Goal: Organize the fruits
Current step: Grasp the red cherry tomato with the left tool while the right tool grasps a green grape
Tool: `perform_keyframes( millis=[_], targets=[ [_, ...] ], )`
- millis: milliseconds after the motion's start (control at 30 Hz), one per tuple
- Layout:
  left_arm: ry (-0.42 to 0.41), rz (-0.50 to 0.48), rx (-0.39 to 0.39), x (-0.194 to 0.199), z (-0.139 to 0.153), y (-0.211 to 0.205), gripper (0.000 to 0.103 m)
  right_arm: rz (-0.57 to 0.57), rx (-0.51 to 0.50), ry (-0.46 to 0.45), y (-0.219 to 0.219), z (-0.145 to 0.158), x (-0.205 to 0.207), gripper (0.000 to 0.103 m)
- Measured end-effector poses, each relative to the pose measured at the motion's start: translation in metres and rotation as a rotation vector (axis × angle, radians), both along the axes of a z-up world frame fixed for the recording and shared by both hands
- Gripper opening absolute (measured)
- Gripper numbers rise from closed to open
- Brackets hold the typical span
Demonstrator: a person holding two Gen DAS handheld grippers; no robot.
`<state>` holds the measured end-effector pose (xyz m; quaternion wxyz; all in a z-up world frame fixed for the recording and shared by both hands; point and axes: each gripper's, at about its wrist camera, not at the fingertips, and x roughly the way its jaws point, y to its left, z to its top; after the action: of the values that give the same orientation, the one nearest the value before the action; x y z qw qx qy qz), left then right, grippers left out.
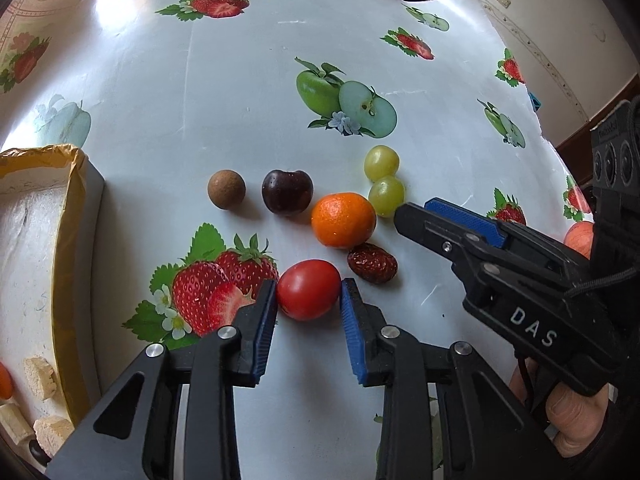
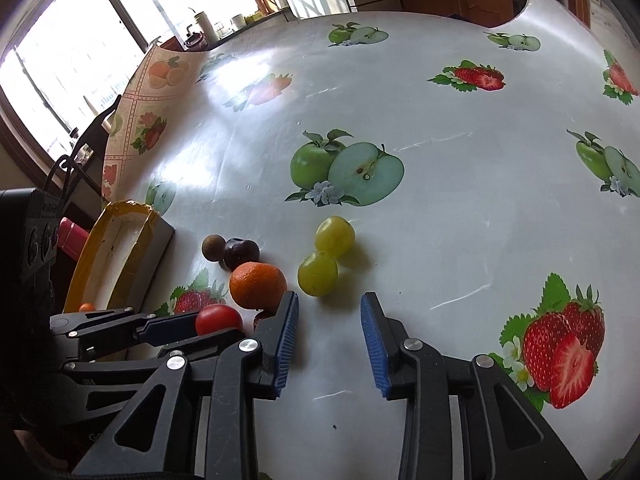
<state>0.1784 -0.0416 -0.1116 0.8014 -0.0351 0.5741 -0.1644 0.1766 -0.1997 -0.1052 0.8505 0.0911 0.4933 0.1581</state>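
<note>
A red cherry tomato [image 1: 308, 294] lies on the fruit-print tablecloth, and my left gripper [image 1: 309, 304] is shut on it, its blue pads touching both sides. The right wrist view shows the same tomato [image 2: 218, 319] inside the left gripper [image 2: 216, 328]. My right gripper [image 2: 330, 308] stands open and empty, just short of two green grapes [image 2: 318, 274]. Seen from the left wrist, the right gripper [image 1: 416, 210] has a fingertip close to the nearer grape [image 1: 386, 195]. A mandarin [image 1: 343, 220], a red date [image 1: 372, 263], a dark cherry [image 1: 287, 191] and a brown round fruit [image 1: 226, 189] lie close by.
A shallow box with a yellow taped rim [image 1: 72, 240] stands at the left, holding pale chunks and a small orange fruit. A reddish apple [image 1: 580, 236] shows behind the right gripper. The table edge [image 1: 536, 120] runs along the far right.
</note>
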Motion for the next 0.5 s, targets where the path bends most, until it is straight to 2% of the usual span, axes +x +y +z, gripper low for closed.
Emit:
perform_keyframes(
  millis=[267,333,400,467,500],
  targets=[
    [0.006,0.029,-0.025,-0.011,0.009,0.014,0.029,0.007,0.012,-0.013,0.019,0.001,0.017,0.032],
    [0.008,0.035,-0.027,-0.014,0.011,0.017,0.029,-0.005,0.017,-0.002,0.018,-0.001,0.021,0.03],
    [0.008,0.041,-0.03,-0.018,0.013,0.02,0.029,-0.014,0.031,0.016,0.014,-0.004,0.024,0.022],
    [0.008,0.044,-0.032,-0.022,0.015,0.022,0.029,-0.011,0.045,0.022,0.012,-0.005,0.022,0.023],
    [0.008,0.045,-0.03,-0.024,0.016,0.023,0.029,-0.008,0.043,0.023,0.012,-0.005,0.021,0.028]
  ],
)
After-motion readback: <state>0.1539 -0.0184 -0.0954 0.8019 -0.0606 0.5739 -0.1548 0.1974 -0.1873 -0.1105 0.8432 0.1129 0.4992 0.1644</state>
